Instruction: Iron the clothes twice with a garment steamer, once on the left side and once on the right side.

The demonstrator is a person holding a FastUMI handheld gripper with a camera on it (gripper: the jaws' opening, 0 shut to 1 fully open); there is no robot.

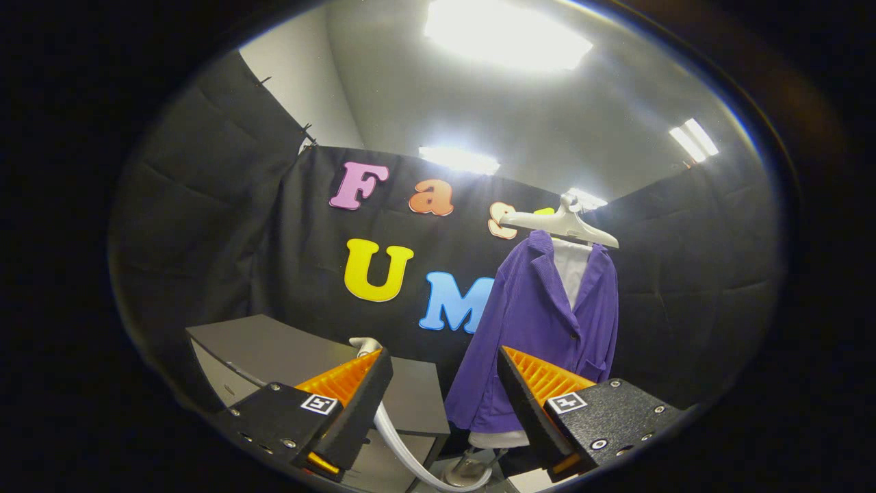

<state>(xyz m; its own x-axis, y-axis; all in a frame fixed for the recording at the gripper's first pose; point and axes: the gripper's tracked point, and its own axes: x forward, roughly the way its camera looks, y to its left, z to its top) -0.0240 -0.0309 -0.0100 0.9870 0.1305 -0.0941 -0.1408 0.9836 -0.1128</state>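
The gripper (445, 383) has its jaws spread, nothing between them. Beyond them a purple jacket (540, 329) hangs on a pale hanger (561, 224). A white steamer hose (400, 438) curves past the grey surface (274, 349), under ceiling lights (506, 31)

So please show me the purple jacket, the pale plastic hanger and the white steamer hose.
purple jacket (530, 322), gripper view, front panel.
pale plastic hanger (561, 224), gripper view, middle of its arms.
white steamer hose (397, 445), gripper view, curved middle.

recording booth set up indoors, black cloth walls (205, 205) pinned on all sides, ceiling light panels (506, 34) overhead, grey cabinet (287, 356), purple jacket (540, 329) on a hanger stand (561, 222)
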